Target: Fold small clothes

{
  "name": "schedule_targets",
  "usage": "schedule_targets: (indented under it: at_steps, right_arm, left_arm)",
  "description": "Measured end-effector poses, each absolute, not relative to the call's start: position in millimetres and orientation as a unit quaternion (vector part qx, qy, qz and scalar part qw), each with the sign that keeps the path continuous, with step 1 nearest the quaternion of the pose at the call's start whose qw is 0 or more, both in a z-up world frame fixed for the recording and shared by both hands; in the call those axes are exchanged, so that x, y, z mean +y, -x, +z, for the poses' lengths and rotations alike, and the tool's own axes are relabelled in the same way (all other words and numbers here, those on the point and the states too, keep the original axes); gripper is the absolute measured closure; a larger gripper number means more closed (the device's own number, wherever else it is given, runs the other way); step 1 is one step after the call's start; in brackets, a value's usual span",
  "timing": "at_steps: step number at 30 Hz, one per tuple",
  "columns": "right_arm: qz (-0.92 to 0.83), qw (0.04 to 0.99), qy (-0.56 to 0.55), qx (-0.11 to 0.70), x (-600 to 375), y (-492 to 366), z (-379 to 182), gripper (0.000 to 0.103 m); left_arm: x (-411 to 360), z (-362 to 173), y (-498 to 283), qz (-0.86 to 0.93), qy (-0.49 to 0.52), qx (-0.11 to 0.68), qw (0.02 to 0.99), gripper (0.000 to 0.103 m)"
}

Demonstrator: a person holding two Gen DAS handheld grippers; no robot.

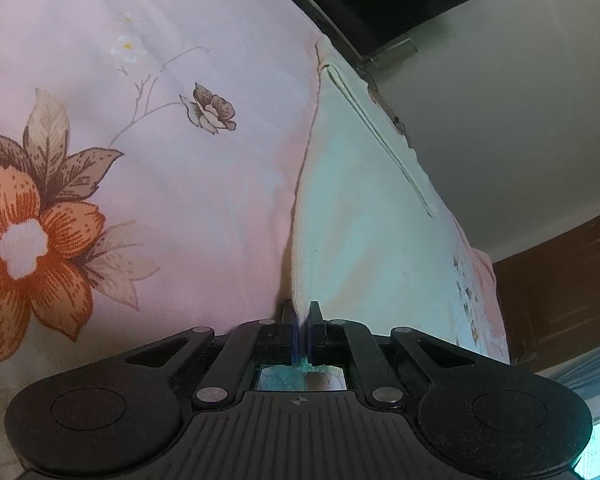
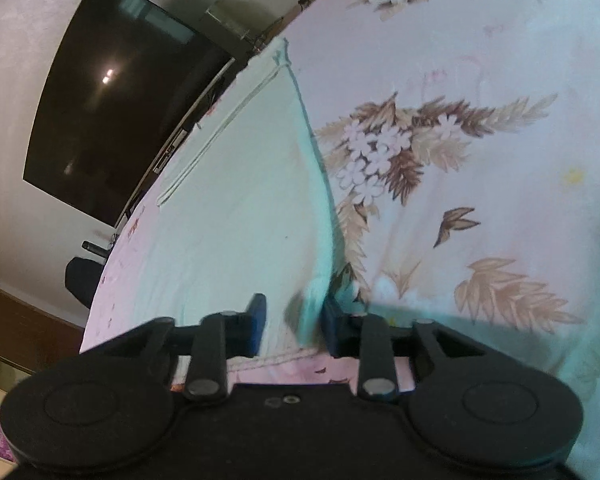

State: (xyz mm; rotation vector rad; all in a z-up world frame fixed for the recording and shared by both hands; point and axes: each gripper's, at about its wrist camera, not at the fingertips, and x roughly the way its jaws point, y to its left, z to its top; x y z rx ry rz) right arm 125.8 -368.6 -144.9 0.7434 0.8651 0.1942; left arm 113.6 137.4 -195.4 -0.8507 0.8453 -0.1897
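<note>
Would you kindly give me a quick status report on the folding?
Left gripper shut on pale cloth corner. Right gripper open, cloth edge between pads. Nothing blocking.

You find no readable text, label, brand or number anywhere on what these two views show you.

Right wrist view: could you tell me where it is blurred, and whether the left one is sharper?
Right wrist view: the cloth edge by the right claw is motion-smeared, and a glint sits on the dark screen; left wrist view: sharp, bedsheet flowers crisp, straight lines bowed by the fisheye.
</note>
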Motion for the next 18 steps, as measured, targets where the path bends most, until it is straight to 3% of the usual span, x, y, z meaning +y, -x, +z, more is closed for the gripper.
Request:
schedule_targets:
  at_steps: [5, 9, 18]
  right_arm:
    - [0.081, 0.867, -0.323, 0.372, -358.4, -105.9, -135.1, 0.098]
    - [0.072, 0.857, -0.328, 0.391, -367.9, -110.8, -150.8, 0.099]
    - [0.102, 0.888, -0.286, 0.344, -358.4, -131.9, -95.9, 0.099]
  left_arm:
    - [125.2, -189.7, -103.1, -0.067, 0.362, 0.377, 0.85, 0.099]
    - [128.7, -188.9, -108.0, -0.065, 0.374, 0.378, 0.844, 0.099]
    - [140.8, -150.3, -133.2, -0.073, 0.393, 0.351, 0.847, 0.099]
